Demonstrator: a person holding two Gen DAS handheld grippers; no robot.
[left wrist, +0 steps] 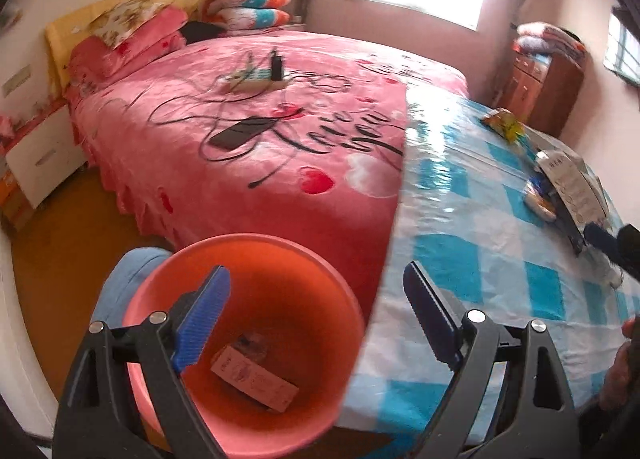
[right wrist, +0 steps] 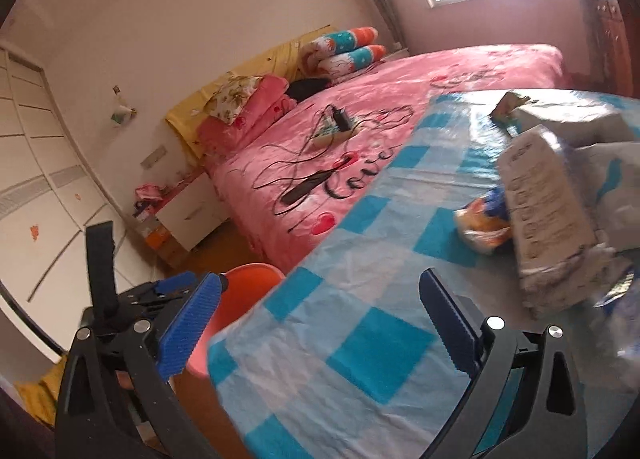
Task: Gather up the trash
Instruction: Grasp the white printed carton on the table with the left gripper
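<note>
- Left gripper [left wrist: 316, 315] closest to lens, jaws spread wide, nothing between pads; hangs over the red bin [left wrist: 256, 299] at table edge.
- Bin sits on floor at 6 o'clock in left view, against the table's blue-checked cloth [left wrist: 480, 259]; one small cardboard box [left wrist: 256, 383] already lying on bin bottom, plus something crumpled beside it, too blurred to name.
- Right gripper [right wrist: 320, 319] also spread wide, empty; points across the cloth toward the trash at 3 o'clock.
- Remaining trash on table: grey printed carton [right wrist: 548, 219], orange-blue snack wrapper [right wrist: 484, 223] touching its left end, yellow wrapper [left wrist: 502, 123] farther back toward 1 o'clock, grey bags [right wrist: 580, 119] behind the carton.
- Handling guess, carton: light, semi-stiff, looks dented so walls may give; pinch across the narrow faces near the middle, not the torn bottom end.
- Handling guess, wrappers: near weightless, soft, slick film; pinch a crimped edge or bunched fold, flat pinch likely slips.
- Cloth looks glossy plastic, items may slide when nudged.
- Bed [left wrist: 240, 119] behind with cables and phone, not trash as far as I can judge.
</note>
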